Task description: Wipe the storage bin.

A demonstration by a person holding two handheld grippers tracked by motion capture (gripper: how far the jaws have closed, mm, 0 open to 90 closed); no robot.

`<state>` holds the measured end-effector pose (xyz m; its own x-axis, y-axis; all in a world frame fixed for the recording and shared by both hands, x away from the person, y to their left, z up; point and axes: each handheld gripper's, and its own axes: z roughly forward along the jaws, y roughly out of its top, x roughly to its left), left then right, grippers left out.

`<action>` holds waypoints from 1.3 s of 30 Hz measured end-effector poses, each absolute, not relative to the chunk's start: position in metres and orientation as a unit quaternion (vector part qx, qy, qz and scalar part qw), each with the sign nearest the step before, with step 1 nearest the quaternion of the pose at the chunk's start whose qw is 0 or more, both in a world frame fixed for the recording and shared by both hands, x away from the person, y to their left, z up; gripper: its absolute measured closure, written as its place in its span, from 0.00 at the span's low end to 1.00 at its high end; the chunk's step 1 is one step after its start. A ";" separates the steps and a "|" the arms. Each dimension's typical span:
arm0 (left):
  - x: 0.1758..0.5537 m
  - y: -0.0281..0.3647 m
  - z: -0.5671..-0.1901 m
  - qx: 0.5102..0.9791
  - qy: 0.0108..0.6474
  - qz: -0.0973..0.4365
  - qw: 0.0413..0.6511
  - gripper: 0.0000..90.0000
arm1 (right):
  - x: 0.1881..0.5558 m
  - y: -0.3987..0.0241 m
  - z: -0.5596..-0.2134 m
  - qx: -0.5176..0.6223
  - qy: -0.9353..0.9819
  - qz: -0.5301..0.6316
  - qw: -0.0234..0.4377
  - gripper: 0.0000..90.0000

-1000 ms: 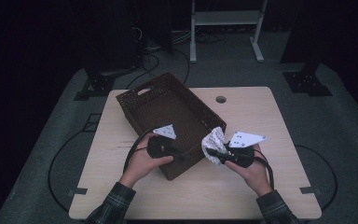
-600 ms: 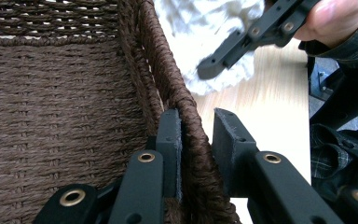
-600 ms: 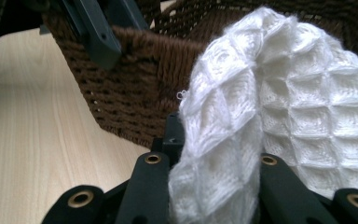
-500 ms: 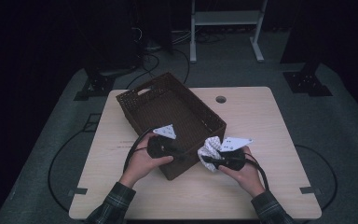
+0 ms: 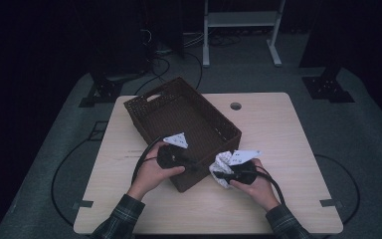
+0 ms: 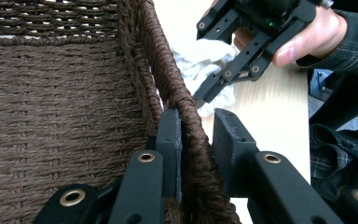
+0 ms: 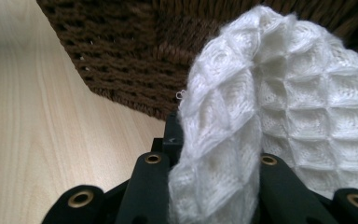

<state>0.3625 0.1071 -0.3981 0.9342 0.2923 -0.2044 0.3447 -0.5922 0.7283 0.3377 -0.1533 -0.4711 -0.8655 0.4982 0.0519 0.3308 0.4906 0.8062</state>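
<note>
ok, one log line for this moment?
left tool: clamped on basket rim | right tool: holding white cloth outside basket's near wall, above table | basket interior: nothing seen inside

A dark recording lab: lone table [image 5: 288,129], floor cables [image 5: 171,64], metal stands [image 5: 241,20].

A pale wooden table [image 5: 288,134] bears a brown wicker basket [image 5: 179,114]

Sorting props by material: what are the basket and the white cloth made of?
The basket: dark brown woven cord or fibre, matte, twisted strands showing; which fibre is unclear. The white cloth: soft waffle-knit textile, likely cotton, with fuzzy raised diamond cells.
</note>
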 end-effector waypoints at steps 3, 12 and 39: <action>0.363 0.107 -0.398 0.892 0.177 -0.031 0.414 0.80 | 0.338 -0.152 -0.474 0.241 0.861 0.438 0.092 0.84; 0.363 0.107 -0.398 0.892 0.178 -0.031 0.414 0.80 | 0.334 -0.153 -0.469 0.236 0.857 0.448 0.096 0.84; 0.363 0.107 -0.398 0.892 0.178 -0.032 0.415 0.80 | 0.308 -0.153 -0.416 0.188 0.811 0.542 0.114 0.83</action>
